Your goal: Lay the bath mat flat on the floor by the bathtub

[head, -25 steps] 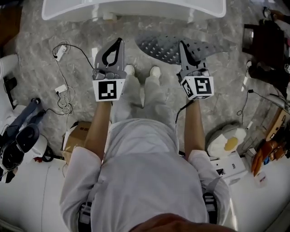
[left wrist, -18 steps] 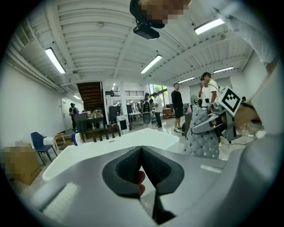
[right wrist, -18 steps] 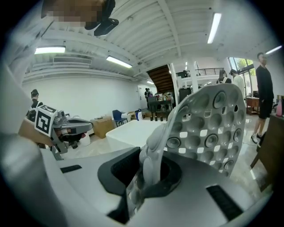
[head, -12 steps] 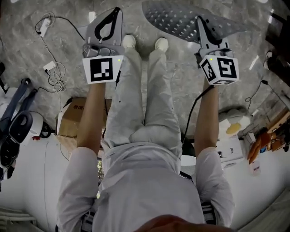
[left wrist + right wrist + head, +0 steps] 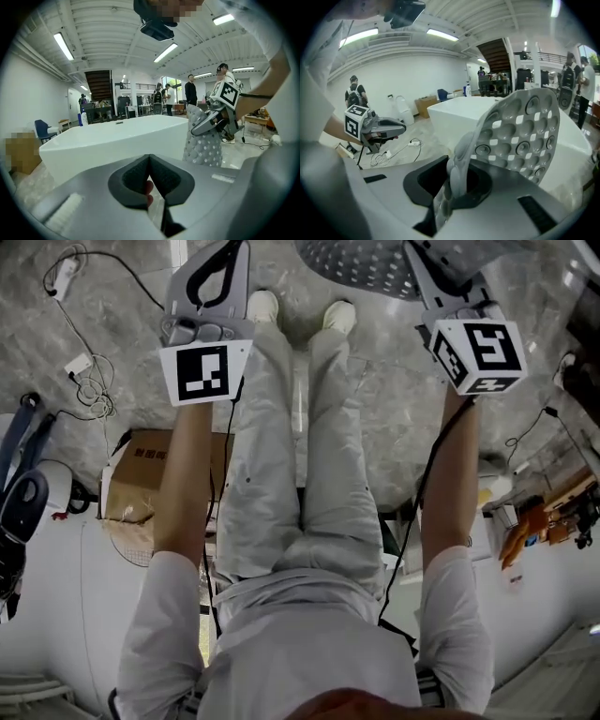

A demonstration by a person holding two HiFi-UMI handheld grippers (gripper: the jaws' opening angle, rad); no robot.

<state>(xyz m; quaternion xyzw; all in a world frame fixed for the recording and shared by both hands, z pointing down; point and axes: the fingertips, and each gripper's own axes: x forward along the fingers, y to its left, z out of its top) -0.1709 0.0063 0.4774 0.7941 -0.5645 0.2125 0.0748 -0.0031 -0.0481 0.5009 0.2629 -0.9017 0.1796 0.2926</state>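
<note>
**Mat pinched at one edge, clear of the floor**

The right tongs (image 5: 452, 183) are clamped on the edge of the grey perforated rubber bath mat (image 5: 520, 136). It hangs lengthwise downward, just beside the white bathtub (image 5: 117, 140). The left tongs (image 5: 149, 161) are closed on nothing, well apart from the mat. Bare grey marble floor (image 5: 375, 381) lies below.

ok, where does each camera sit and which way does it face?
Head view: on the person's head, facing down; shows legs, arms, left gripper, right gripper, bath mat.
Left gripper view: rides the left gripper, faces the bathtub; its shut jaws show.
Right gripper view: rides the right gripper, faces the bathtub; its jaws clamp the bath mat.
Shared: bathtub; each sees the other gripper.
</note>
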